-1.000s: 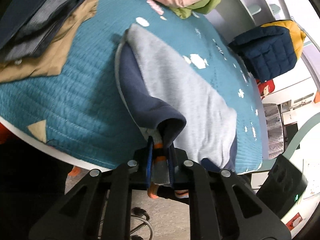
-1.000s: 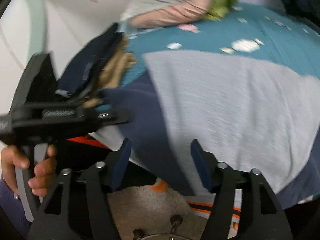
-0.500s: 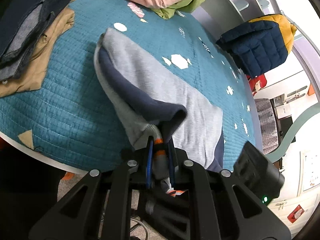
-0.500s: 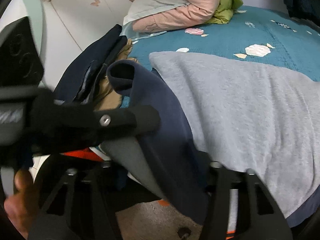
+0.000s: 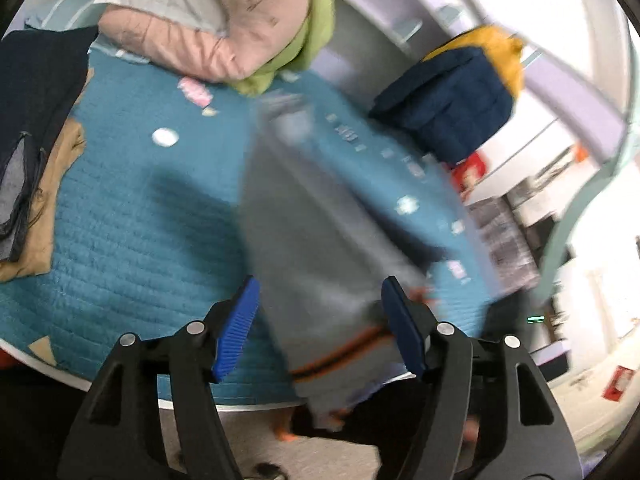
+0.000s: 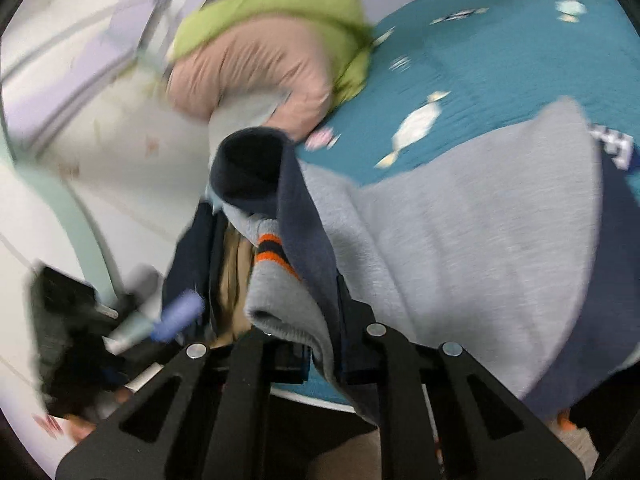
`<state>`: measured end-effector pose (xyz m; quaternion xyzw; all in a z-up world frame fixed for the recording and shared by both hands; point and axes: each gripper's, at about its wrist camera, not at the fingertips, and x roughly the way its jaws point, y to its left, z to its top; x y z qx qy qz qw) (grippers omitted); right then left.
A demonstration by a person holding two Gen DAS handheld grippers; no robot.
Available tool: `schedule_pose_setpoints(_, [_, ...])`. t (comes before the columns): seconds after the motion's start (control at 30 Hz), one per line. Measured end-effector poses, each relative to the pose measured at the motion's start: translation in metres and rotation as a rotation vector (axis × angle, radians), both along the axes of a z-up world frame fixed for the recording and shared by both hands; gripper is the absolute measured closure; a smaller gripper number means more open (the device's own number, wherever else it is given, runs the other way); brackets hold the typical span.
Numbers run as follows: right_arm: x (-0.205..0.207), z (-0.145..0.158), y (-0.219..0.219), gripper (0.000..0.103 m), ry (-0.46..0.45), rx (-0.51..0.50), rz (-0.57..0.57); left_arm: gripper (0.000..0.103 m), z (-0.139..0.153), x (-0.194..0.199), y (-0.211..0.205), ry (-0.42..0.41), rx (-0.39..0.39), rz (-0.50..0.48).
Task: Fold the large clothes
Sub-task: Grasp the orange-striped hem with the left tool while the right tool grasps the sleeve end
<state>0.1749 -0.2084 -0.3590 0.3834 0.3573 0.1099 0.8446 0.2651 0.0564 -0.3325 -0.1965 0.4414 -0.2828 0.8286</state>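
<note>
Your room is bright, with soft, even light. The brightest spot is the white glare at the right edge of your left view. Both views are smeared by blur: the grey sweatshirt (image 5: 320, 248) looks streaky, and the pink jacket (image 6: 260, 72) is fuzzy. A soft dark shadow lies on the teal blanket (image 5: 120, 220). Straight lines bend near the round black edges.
</note>
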Motion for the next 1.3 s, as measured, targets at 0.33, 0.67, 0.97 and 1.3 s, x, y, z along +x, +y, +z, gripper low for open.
schedule_pose_setpoints(0.33, [-0.053, -0.040, -0.078, 0.095, 0.127, -0.045, -0.265, 0.028, -0.083, -0.003, -0.113, 0.123, 0.257, -0.155])
schedule_pose_setpoints(0.67, [-0.068, -0.031, -0.073, 0.095, 0.141, -0.150, -0.261, 0.018, -0.120, -0.004, -0.128, 0.224, 0.292, -0.115])
schedule_pose_setpoints(0.97, [-0.076, -0.071, -0.105, 0.073, 0.312, 0.045, -0.335, 0.016, -0.136, 0.000, -0.140, 0.276, 0.319, -0.126])
schedule_pose_setpoints(1.3, [-0.094, -0.091, -0.136, 0.045, 0.388, 0.189, -0.375, 0.016, -0.140, 0.009, -0.162, 0.305, 0.303, -0.147])
